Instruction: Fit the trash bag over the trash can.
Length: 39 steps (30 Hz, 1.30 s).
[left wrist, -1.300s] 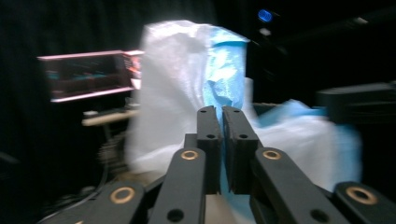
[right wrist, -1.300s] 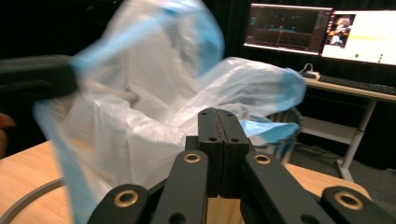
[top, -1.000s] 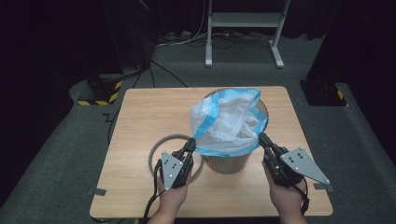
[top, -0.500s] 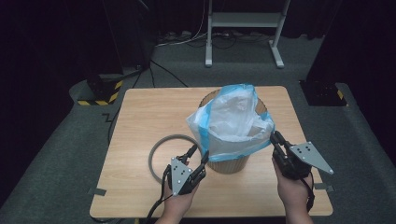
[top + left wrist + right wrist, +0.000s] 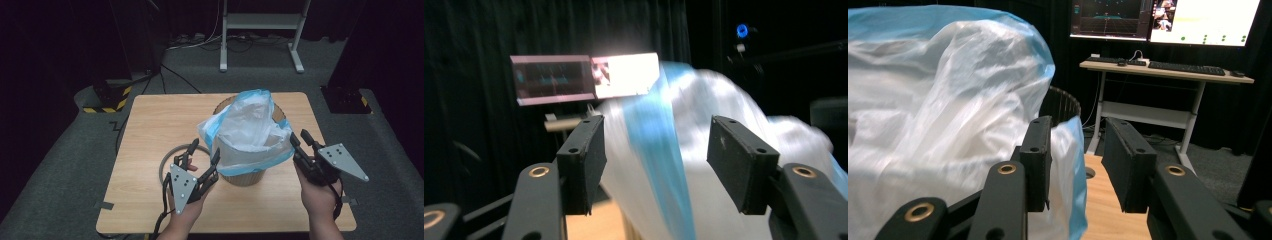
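Observation:
A brown bin stands on the wooden table, lined with a white plastic bag with a blue rim that puffs up above it and hangs over its near side. My left gripper is open just left of the bag, its jaws wide apart. In the left gripper view the blurred bag with its blue band lies beyond the left gripper. My right gripper stands open at the bag's right edge. In the right gripper view the bag's rim lies beside the left jaw of the right gripper.
A grey ring lies flat on the table left of the bin, under my left gripper. Behind the table stand a white desk frame, a striped black-and-yellow base and a black box. Monitors hang above the desk.
The bag's rim has been drawn wider and lower over the bin. My left gripper has opened wide and drawn back to the left. The right gripper has shifted slightly outward.

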{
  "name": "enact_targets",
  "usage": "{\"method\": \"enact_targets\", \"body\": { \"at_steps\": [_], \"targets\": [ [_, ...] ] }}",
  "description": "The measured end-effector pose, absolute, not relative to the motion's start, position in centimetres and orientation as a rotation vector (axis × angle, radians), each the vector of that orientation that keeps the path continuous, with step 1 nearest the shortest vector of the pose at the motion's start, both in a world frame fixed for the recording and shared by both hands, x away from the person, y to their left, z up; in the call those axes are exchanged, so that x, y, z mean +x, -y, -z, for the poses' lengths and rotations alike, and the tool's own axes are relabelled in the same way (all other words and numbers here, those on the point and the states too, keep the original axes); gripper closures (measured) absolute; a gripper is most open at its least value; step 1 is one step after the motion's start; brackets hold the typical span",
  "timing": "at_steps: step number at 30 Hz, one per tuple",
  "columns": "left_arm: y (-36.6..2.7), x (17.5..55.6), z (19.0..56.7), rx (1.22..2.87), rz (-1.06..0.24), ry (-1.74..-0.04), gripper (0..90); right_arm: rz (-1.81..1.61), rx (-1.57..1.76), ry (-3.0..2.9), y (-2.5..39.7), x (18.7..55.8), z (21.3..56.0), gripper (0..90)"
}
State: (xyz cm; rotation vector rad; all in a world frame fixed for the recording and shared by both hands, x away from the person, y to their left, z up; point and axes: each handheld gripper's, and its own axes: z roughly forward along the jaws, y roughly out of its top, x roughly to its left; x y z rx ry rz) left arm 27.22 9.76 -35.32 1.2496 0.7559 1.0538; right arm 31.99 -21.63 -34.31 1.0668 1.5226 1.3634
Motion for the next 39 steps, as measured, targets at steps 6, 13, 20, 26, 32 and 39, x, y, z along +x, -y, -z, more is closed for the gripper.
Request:
{"method": "enact_targets", "body": {
  "at_steps": [6,13,20,26,32,39],
  "targets": [
    [-10.1,31.3,32.7,1.351,-1.002,-0.755,56.5,-1.382,1.115,-1.565,21.0,35.1,33.5,61.8],
    [-11.6,34.0,34.7,1.389,-1.003,-0.837,88.3,-1.355,1.126,-1.62,20.4,35.6,33.5,81.8],
    [-12.0,36.3,37.2,1.421,-0.952,-0.9,87.7,-1.318,1.091,-1.584,21.4,35.6,33.2,89.9],
    [-11.7,38.7,38.5,1.454,-0.908,-0.935,85.7,-1.264,1.196,-1.568,22.9,38.7,35.4,90.0],
    [-11.5,41.7,41.5,1.516,-0.847,-0.971,85.9,-1.272,1.267,-1.62,22.8,40.6,38.7,89.9],
    [-10.8,42.5,45.7,1.586,-0.757,-1.029,87.8,-1.239,1.304,-1.697,22.2,40.9,41.6,89.9]
  ]
}}
